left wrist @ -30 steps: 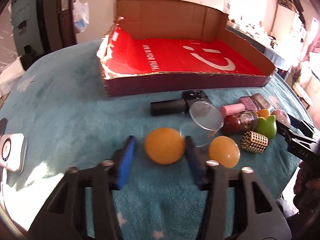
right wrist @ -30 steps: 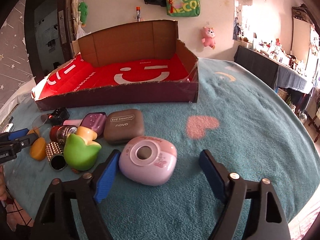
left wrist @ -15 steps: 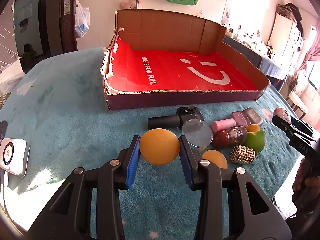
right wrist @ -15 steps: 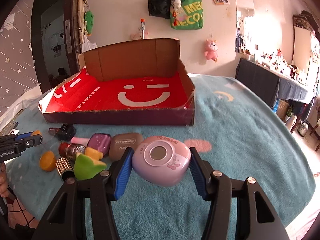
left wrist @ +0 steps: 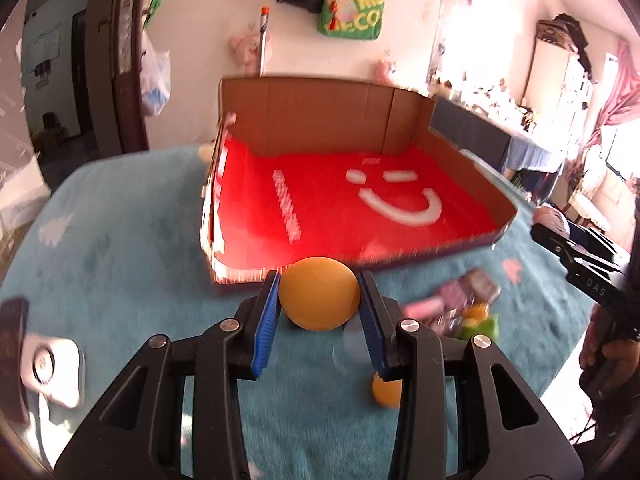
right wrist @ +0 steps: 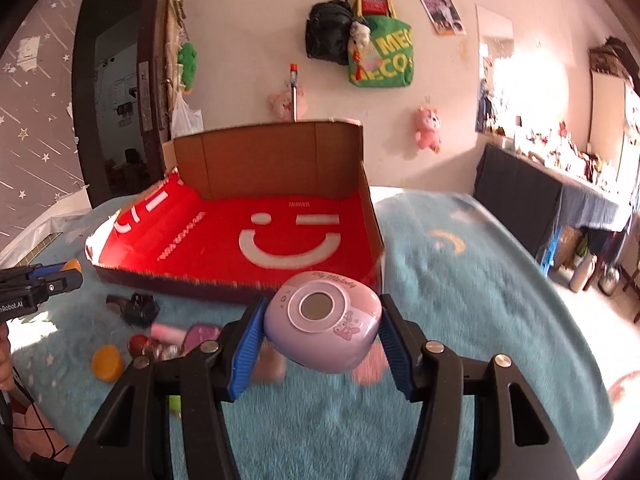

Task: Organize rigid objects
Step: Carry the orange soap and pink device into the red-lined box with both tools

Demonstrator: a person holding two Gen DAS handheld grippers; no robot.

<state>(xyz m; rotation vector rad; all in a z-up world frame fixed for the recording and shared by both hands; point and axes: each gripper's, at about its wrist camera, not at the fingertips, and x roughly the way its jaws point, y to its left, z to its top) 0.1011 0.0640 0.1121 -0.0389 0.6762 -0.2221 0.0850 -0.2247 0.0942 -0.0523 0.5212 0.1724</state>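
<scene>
Now, through the left wrist camera, my left gripper [left wrist: 320,300] is clamped on the round orange ball [left wrist: 319,298], lifted off the teal fleece blanket [left wrist: 120,264] toward the red-lined cardboard box [left wrist: 460,152]. On the right wrist camera, my right gripper [right wrist: 322,326], its jaws just closed, carries the rounded pink compact [right wrist: 322,322] likewise; both seem ready for boxing.

The left hand-held gripper [left wrist: 320,300] is clamping an orange ball [left wrist: 319,298] above the teal surface [left wrist: 120,280], just before a red-lined cardboard box [left wrist: 340,208].
</scene>
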